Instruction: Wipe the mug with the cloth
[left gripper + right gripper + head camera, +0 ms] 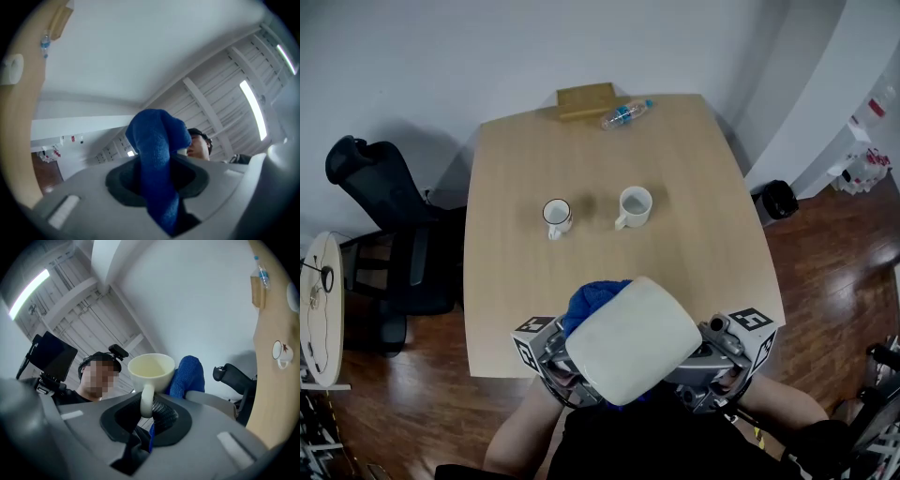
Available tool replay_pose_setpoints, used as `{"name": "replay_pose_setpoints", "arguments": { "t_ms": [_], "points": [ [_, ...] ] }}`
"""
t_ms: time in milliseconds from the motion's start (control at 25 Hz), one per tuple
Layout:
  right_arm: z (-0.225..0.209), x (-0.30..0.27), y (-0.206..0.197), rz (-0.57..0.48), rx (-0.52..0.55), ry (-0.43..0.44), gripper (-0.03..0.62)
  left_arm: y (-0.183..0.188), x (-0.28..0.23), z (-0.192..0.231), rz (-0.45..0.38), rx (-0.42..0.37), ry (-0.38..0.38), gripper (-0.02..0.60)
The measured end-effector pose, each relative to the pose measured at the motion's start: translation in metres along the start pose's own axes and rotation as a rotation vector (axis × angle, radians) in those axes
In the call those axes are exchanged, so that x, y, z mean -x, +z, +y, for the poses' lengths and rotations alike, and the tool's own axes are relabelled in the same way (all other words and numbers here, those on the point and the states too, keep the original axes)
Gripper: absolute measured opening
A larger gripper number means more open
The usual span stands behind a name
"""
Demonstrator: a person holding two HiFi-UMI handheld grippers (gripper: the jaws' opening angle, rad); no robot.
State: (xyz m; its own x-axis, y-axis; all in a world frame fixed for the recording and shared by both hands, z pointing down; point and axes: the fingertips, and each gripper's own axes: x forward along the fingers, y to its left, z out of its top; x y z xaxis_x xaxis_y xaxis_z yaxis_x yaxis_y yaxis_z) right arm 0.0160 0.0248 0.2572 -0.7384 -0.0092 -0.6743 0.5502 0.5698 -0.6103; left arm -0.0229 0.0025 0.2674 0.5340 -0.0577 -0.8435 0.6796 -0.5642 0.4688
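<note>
Here, left tool (155, 180) holds cloth (157, 136), right tool (149, 420) mug (151, 369), both tilted upward.

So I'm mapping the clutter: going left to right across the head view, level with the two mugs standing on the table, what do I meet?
Black office chair → dark-rimmed mug → plain white mug → black bin on the floor.
</note>
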Motion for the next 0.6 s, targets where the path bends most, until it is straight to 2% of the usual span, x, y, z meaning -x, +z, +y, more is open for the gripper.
{"name": "replay_pose_setpoints", "arguments": {
  "t_ms": [120,200,240,320,400,520,600],
  "points": [
    [-0.007,0.002,0.004,-0.027,0.003,-0.003,0.043,0.005,0.002,0.002,-0.049,-0.024,0.030,0.126],
    [-0.006,0.000,0.009,-0.031,0.010,-0.017,0.043,0.011,0.004,0.006,-0.041,-0.077,0.079,0.127],
    [-0.009,0.003,0.011,-0.029,0.037,-0.041,0.043,0.017,0.008,0.009,-0.036,-0.121,0.126,0.129],
    [-0.019,0.016,0.021,-0.038,0.096,-0.126,0.043,0.041,0.024,0.016,-0.029,-0.238,0.283,0.130],
    [-0.038,0.036,0.035,-0.069,0.131,-0.258,0.043,0.067,0.040,0.020,0.021,-0.383,0.498,0.130],
    [-0.074,0.076,0.055,-0.132,0.149,-0.483,0.044,0.078,0.035,0.025,0.228,-0.675,0.794,0.129],
    [-0.095,0.094,0.065,-0.205,0.111,-0.565,0.044,0.068,0.023,0.036,0.392,-0.885,0.923,0.129]
  ]
}}
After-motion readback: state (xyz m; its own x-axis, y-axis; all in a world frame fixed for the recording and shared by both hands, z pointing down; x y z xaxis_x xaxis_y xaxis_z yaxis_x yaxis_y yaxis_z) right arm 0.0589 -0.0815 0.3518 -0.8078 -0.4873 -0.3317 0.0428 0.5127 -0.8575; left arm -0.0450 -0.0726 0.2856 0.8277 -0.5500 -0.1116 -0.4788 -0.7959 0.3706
